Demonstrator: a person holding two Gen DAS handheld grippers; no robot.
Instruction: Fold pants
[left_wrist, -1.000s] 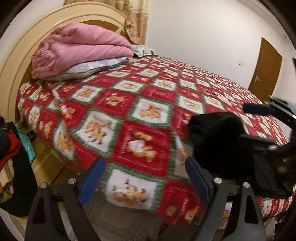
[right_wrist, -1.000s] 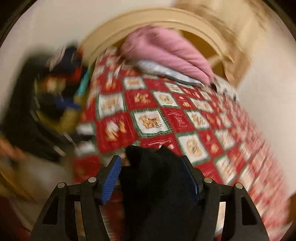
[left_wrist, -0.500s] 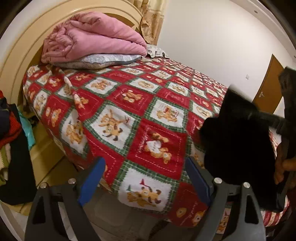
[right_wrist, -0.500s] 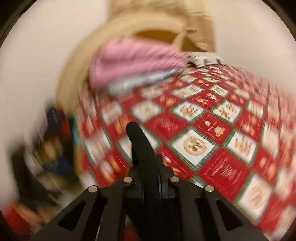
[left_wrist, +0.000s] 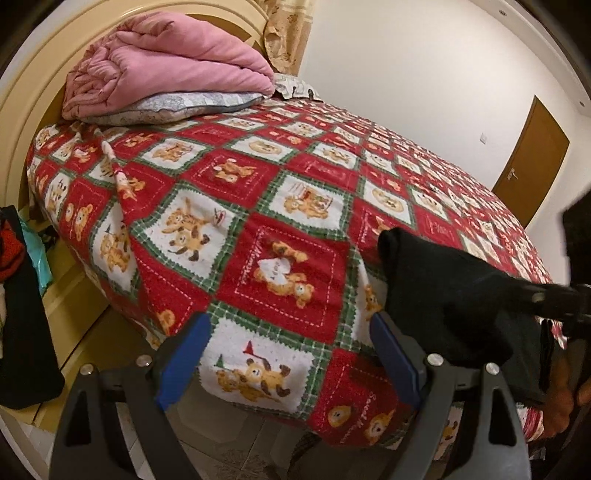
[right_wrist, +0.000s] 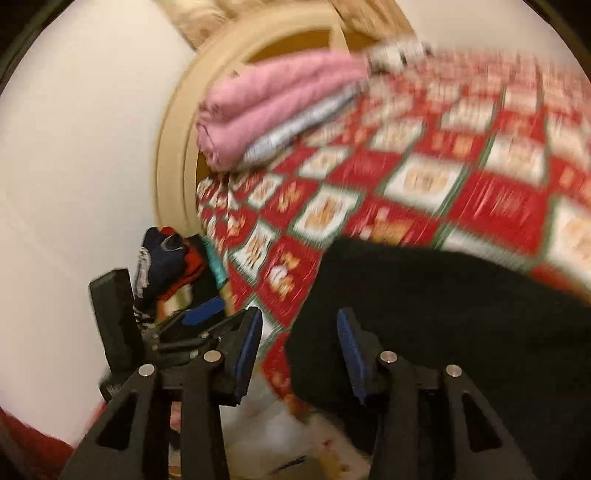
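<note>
Over the bed's near edge, left view: left gripper (left_wrist: 288, 358) gapes empty above the quilt (left_wrist: 236, 206); black pants (left_wrist: 450, 295) bundled at right, as before. Right view, blurred: right gripper (right_wrist: 299, 350), clamped on the pants (right_wrist: 443, 314) half a second ago, has just been opening; cloth apparently free. Likely dropped for spreading.

Pants (left_wrist: 447, 291): black matt cloth. Bedspread (left_wrist: 236, 206): soft printed fabric, slightly fuzzy. Folded quilt (left_wrist: 170, 62): pink plush cloth. Headboard (left_wrist: 33, 92): smooth cream-painted finish. Door (left_wrist: 532, 166): brown wood.
</note>
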